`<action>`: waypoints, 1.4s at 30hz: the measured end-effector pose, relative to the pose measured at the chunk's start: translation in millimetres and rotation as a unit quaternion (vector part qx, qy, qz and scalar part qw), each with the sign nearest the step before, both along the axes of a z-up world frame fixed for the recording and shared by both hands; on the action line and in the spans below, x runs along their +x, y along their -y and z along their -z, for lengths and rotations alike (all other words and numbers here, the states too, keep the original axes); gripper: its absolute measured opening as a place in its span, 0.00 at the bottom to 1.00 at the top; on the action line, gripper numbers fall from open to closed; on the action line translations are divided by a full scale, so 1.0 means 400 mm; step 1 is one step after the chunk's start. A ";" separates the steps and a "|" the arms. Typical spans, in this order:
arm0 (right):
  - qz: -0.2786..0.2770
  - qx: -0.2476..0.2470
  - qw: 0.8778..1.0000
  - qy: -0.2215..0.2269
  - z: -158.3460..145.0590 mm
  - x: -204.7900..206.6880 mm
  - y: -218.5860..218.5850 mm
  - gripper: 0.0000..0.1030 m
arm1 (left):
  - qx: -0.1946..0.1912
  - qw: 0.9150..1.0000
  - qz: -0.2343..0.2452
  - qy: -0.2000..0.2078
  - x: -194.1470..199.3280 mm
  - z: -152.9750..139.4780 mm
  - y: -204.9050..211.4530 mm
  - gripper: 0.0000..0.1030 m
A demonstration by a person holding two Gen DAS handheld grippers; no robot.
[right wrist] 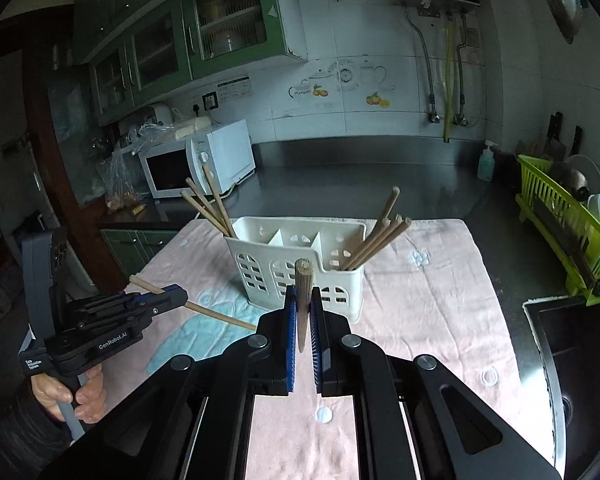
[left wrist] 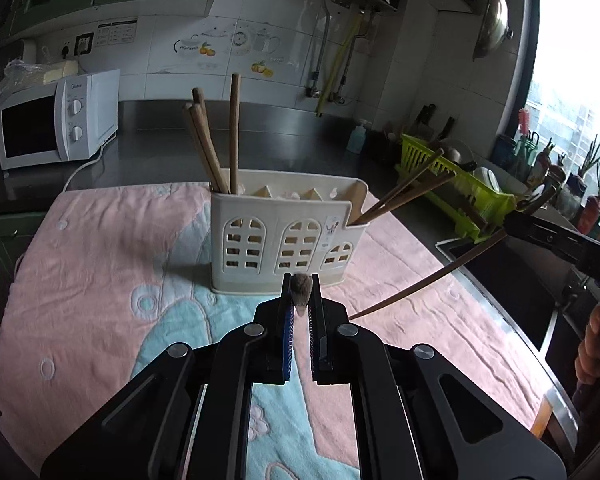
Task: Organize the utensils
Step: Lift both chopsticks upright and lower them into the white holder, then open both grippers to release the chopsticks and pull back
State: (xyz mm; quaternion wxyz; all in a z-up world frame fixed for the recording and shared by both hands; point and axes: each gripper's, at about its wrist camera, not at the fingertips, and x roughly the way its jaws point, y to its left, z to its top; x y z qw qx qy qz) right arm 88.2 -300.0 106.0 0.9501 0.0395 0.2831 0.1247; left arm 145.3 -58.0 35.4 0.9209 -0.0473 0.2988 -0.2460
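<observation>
A cream plastic utensil holder (left wrist: 288,236) with arched cut-outs stands on a pink and blue cloth; it also shows in the right wrist view (right wrist: 300,268). Wooden chopsticks stand in its left end (left wrist: 216,144) and lean out of its right end (left wrist: 404,192). My left gripper (left wrist: 301,292) is shut on a wooden chopstick (left wrist: 301,289), seen end-on, just in front of the holder. My right gripper (right wrist: 303,300) is shut on another wooden chopstick (right wrist: 303,284). That chopstick also shows in the left wrist view (left wrist: 428,280), slanting down to the cloth.
A white microwave (left wrist: 56,120) stands at the back left on the dark counter. A green dish rack (left wrist: 456,184) with dishes is at the right, with a dark sink (left wrist: 512,280) beside the cloth. A soap bottle (right wrist: 486,162) is by the wall.
</observation>
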 end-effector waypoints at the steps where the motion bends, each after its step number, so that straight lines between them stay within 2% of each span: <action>1: -0.003 0.000 1.000 0.003 -0.019 0.005 0.004 0.06 | 0.002 1.000 0.001 0.003 0.008 -0.016 0.002 0.05; 5: -0.016 -0.010 1.000 0.013 -0.108 0.037 0.020 0.06 | -0.004 1.000 0.008 0.016 0.026 -0.082 0.002 0.05; 11: -0.008 -0.034 0.998 0.045 -0.215 0.082 0.036 0.06 | -0.011 0.997 0.000 0.073 0.049 -0.226 0.004 0.05; 16: 0.000 -0.035 0.998 0.049 -0.236 0.138 0.046 0.06 | -0.009 0.992 -0.028 0.126 0.094 -0.332 0.019 0.05; 20: 0.004 -0.037 0.998 0.042 -0.221 0.190 0.046 0.06 | 0.002 0.986 -0.061 0.153 0.142 -0.374 0.036 0.05; 24: 0.002 -0.034 0.999 0.027 -0.189 0.236 0.043 0.06 | 0.015 0.983 -0.093 0.159 0.203 -0.369 0.052 0.05; 32: -0.005 -0.035 0.999 -0.006 -0.114 0.283 0.027 0.06 | 0.021 0.989 -0.105 0.101 0.291 -0.285 0.047 0.05; 40: -0.002 -0.038 0.999 -0.020 -0.075 0.303 0.014 0.07 | 0.017 0.991 -0.097 0.094 0.272 -0.260 0.032 0.09; 41: -0.002 -0.041 0.999 -0.018 -0.073 0.300 0.011 0.07 | 0.016 0.991 -0.094 0.095 0.267 -0.261 0.031 0.11; 42: 0.002 -0.047 0.999 -0.013 -0.074 0.297 0.009 0.11 | 0.015 0.991 -0.093 0.097 0.258 -0.263 0.030 0.17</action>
